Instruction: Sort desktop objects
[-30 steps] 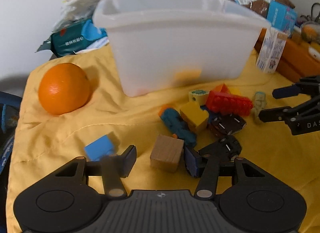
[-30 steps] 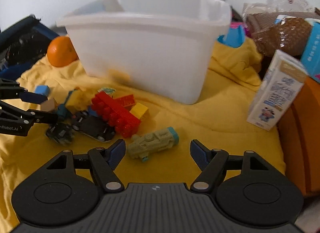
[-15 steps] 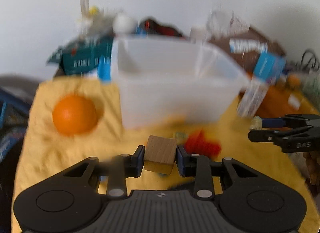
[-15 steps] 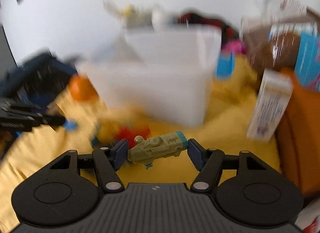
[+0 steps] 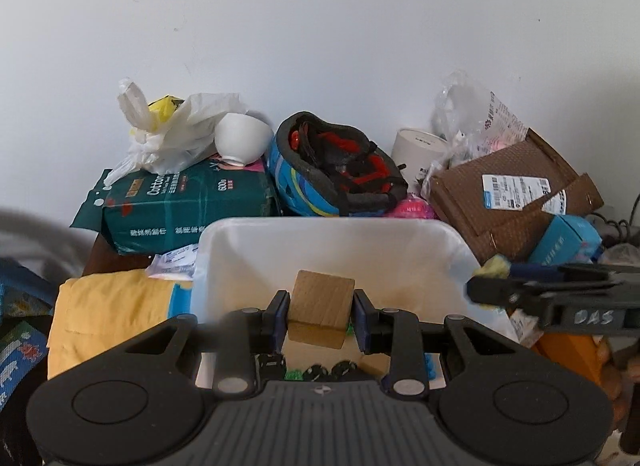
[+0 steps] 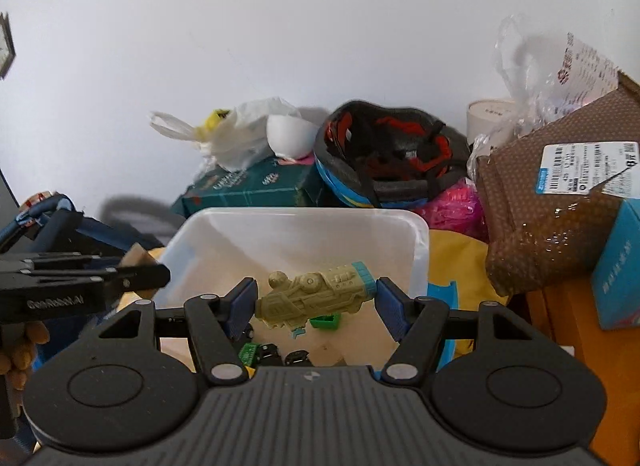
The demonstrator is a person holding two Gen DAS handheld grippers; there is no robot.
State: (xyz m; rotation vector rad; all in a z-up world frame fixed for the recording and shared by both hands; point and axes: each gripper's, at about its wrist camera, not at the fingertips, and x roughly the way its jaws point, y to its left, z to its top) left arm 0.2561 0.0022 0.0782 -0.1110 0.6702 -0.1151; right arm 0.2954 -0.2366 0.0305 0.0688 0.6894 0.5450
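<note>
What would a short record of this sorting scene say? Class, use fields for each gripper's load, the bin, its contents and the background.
left gripper: jaws shut on wooden cube, held above the bin
right gripper: jaws shut on toy train, held lengthwise above the bin
bin: white plastic, open top
bin contents: green brick, small dark toy pieces
background: helmet, white bowl, cardboard box

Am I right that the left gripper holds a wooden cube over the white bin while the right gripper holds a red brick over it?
Not quite. The right gripper holds an olive toy train, not a red brick, as the right wrist view shows. The left gripper does hold the wooden cube over the white bin.
</note>
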